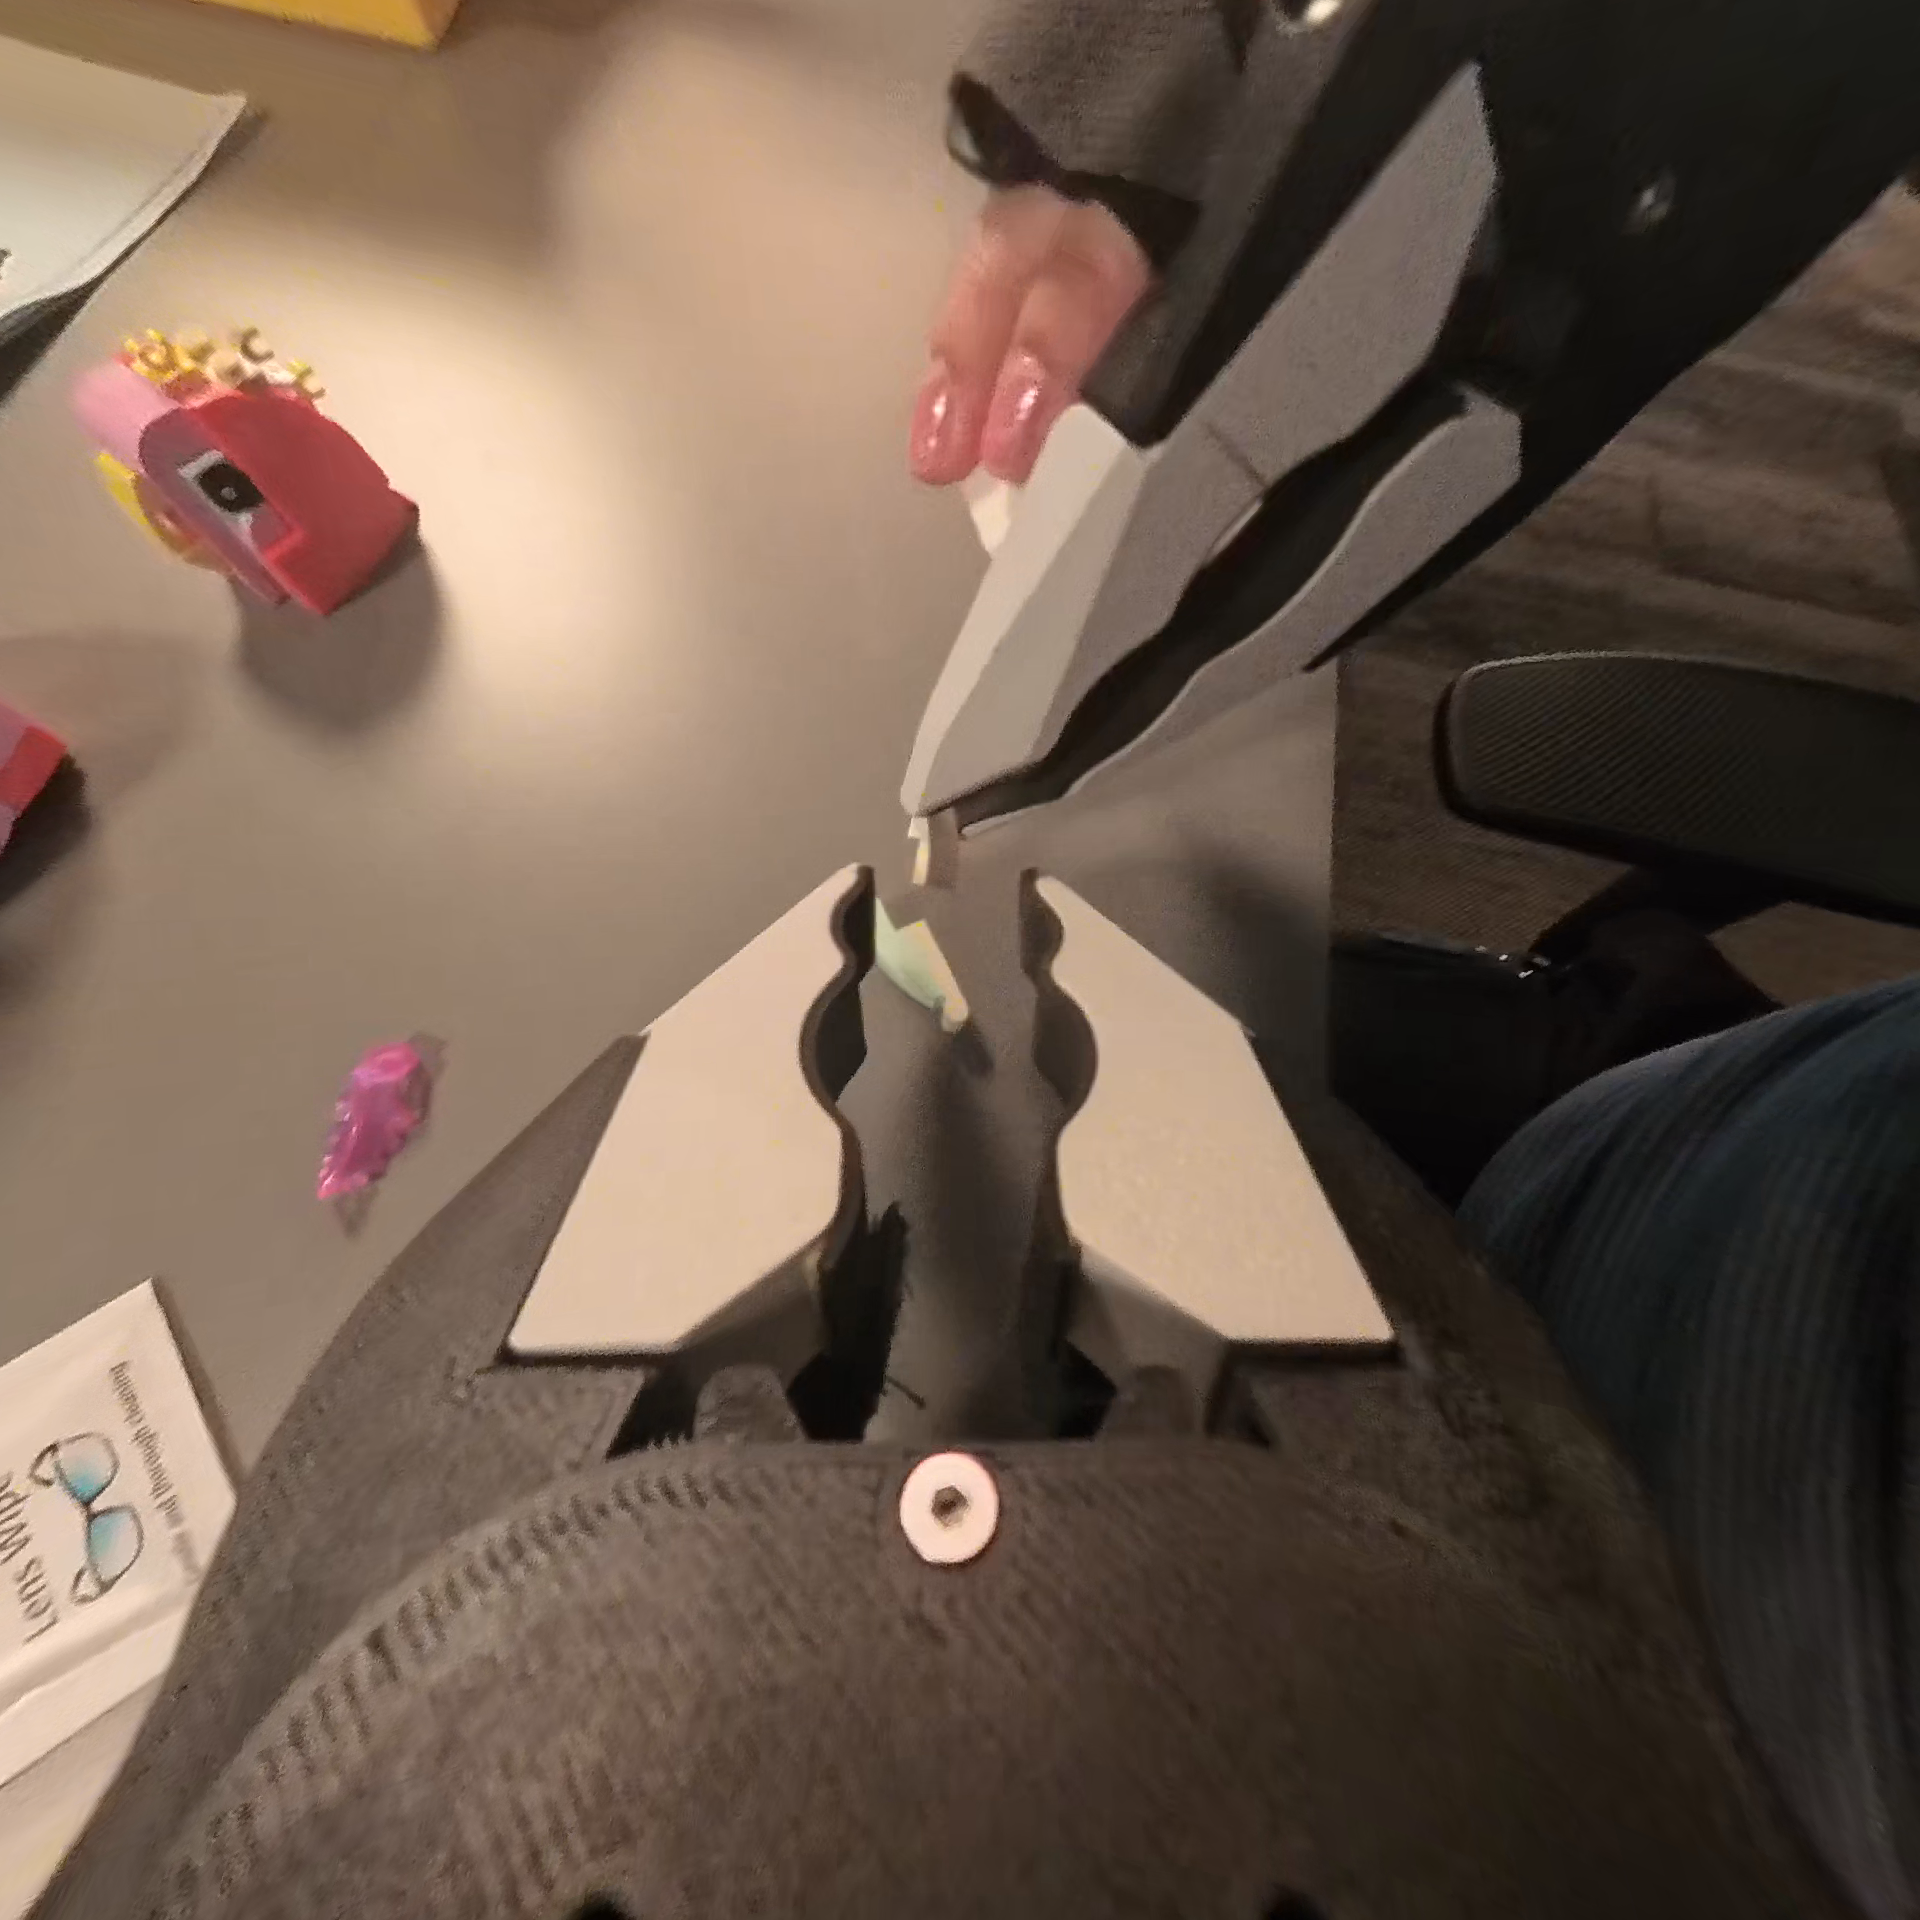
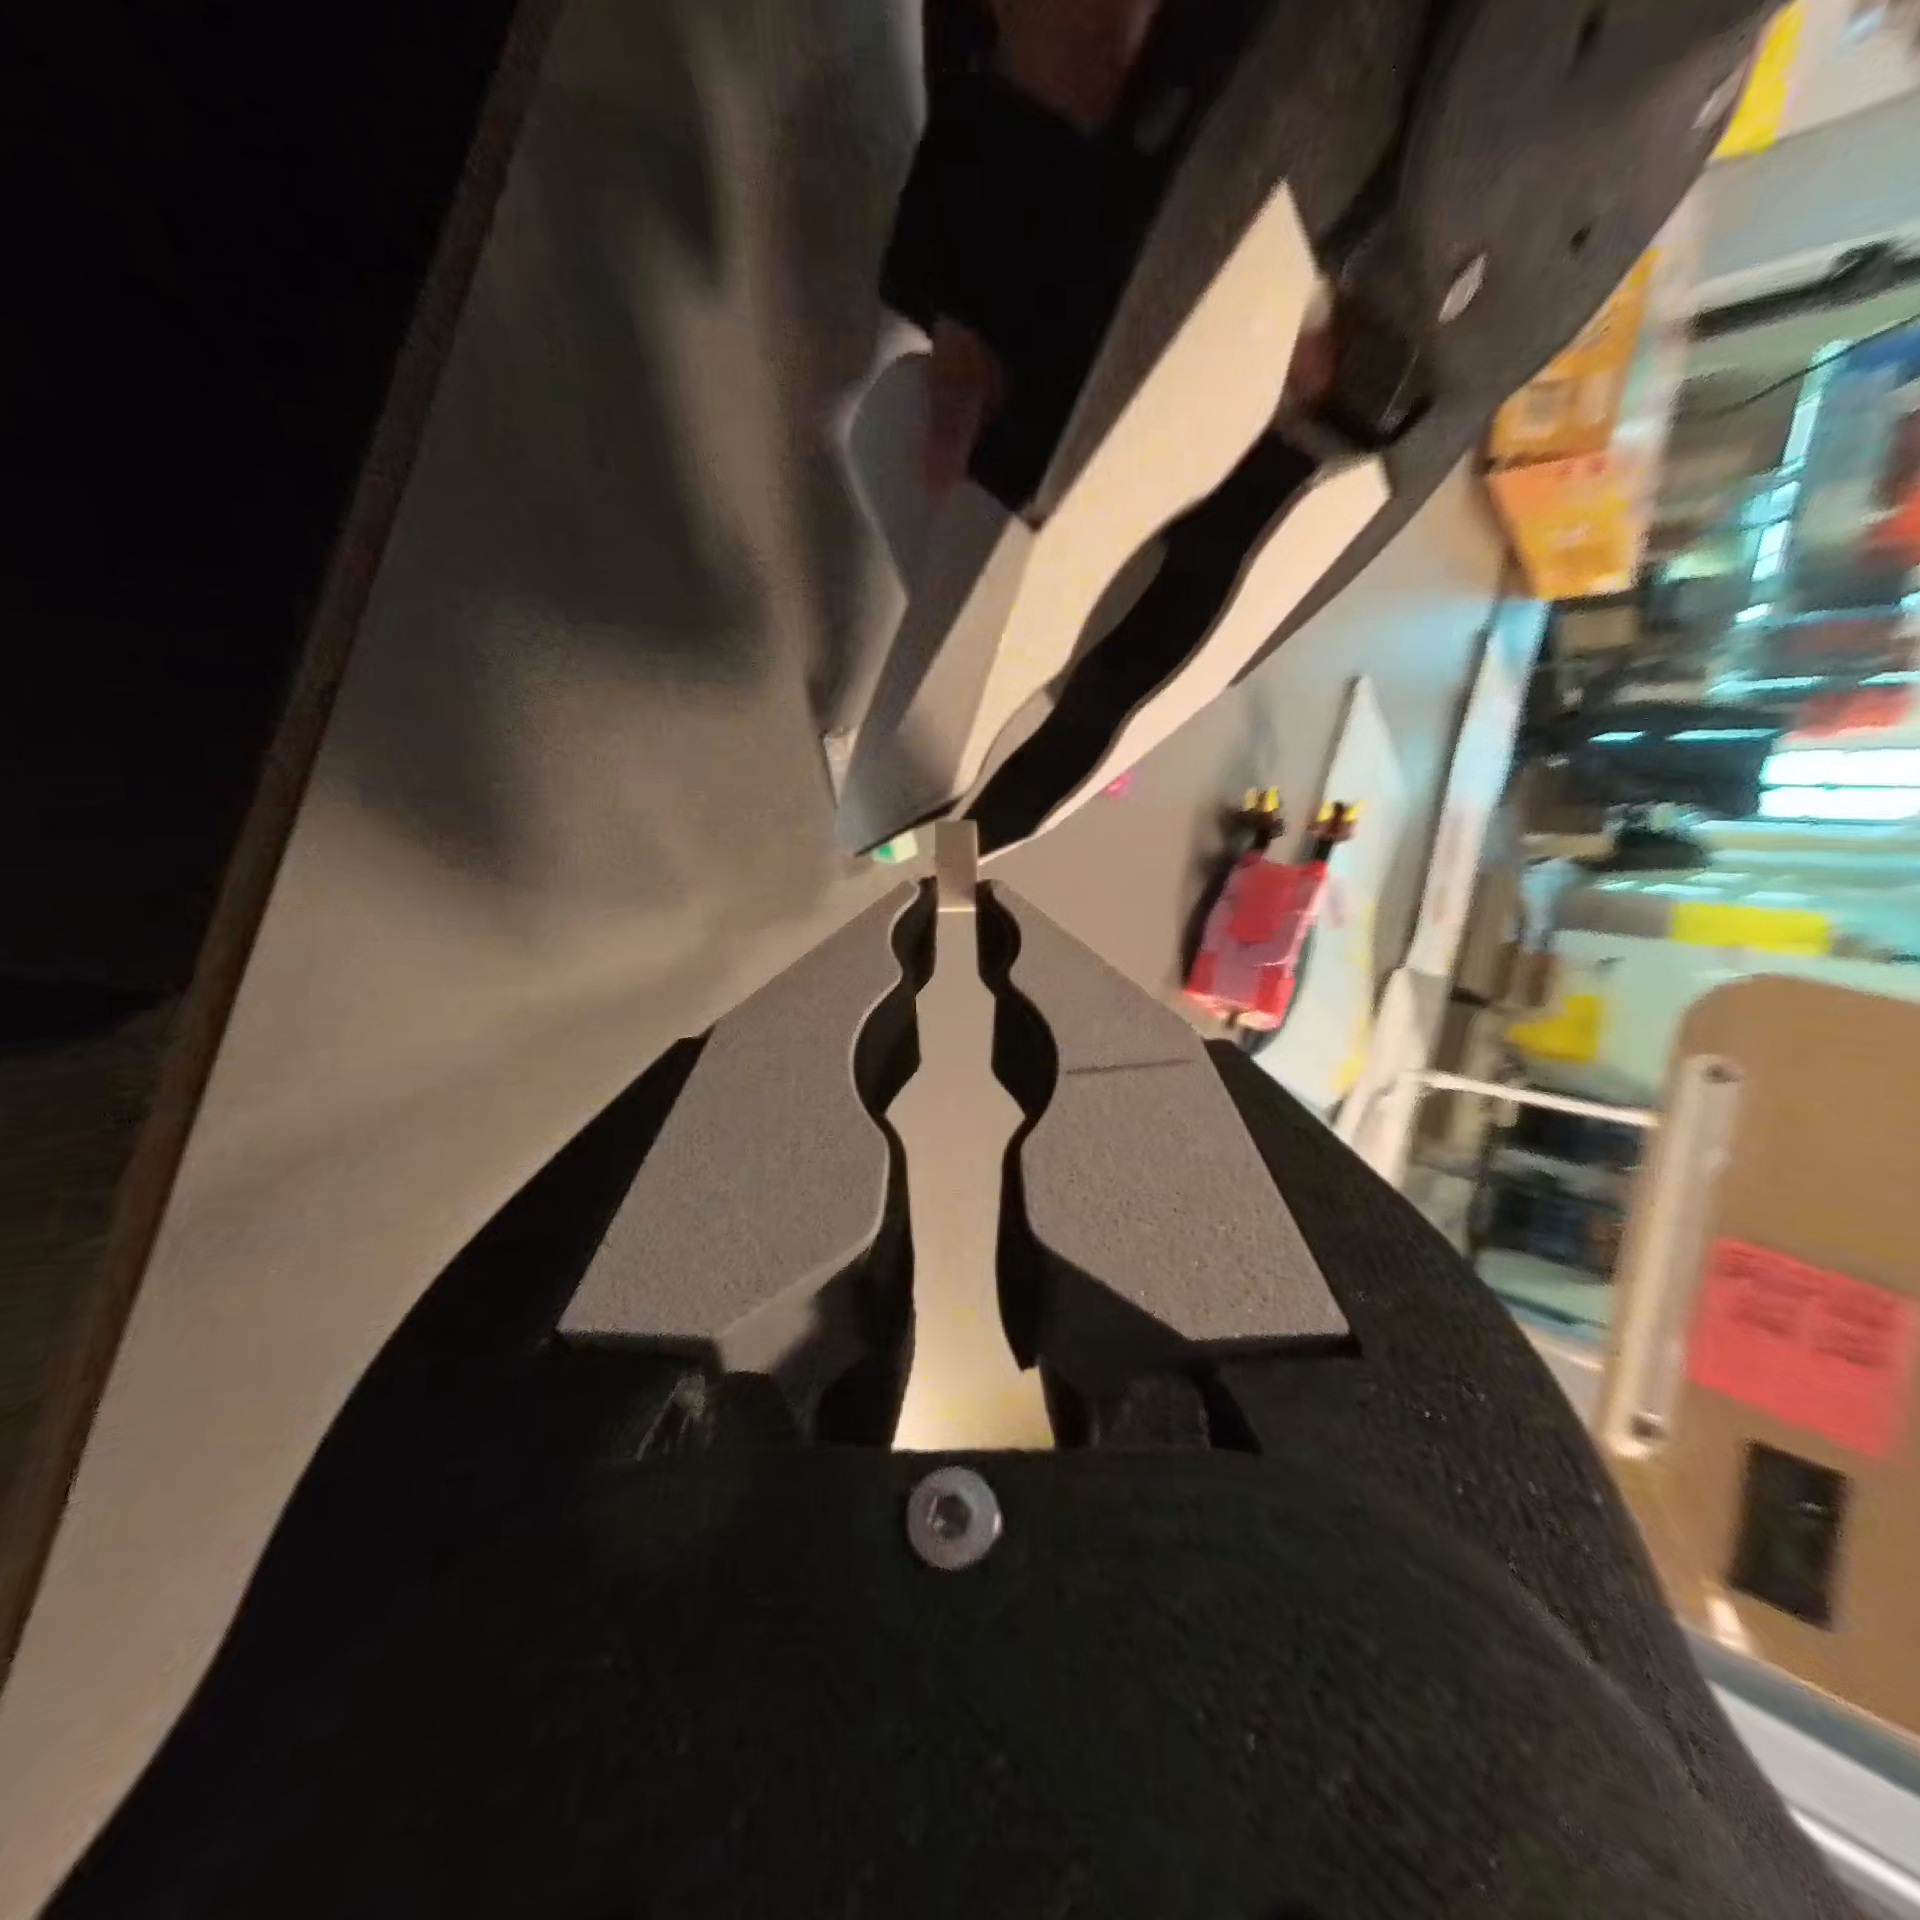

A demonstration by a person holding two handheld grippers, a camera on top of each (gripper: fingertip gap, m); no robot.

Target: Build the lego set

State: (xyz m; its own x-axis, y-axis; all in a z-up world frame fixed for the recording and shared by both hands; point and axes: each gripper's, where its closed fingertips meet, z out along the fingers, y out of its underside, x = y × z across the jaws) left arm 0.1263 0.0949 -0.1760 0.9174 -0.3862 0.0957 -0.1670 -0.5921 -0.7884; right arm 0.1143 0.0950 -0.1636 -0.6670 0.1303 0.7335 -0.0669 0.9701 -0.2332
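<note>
In the left wrist view my left gripper is open just above the grey table. A small pale green piece lies against the inner side of its left finger, and the right finger stands clear of it. My right gripper comes in from the upper right, shut on a small grey-white piece that hangs just in front of my left fingertips. In the right wrist view my right gripper pinches that piece at its tips. The left gripper is tip to tip with it, and the green piece shows there.
A red and pink brick model stands at the left, with another at the left edge. A pink wrapper, a white packet and papers lie on the table. A hand, a chair armrest and a leg are at the right. The tips of both grippers are at nearly the same place. From the left gripper's tips to the pink wrapper is close to 10 cm.
</note>
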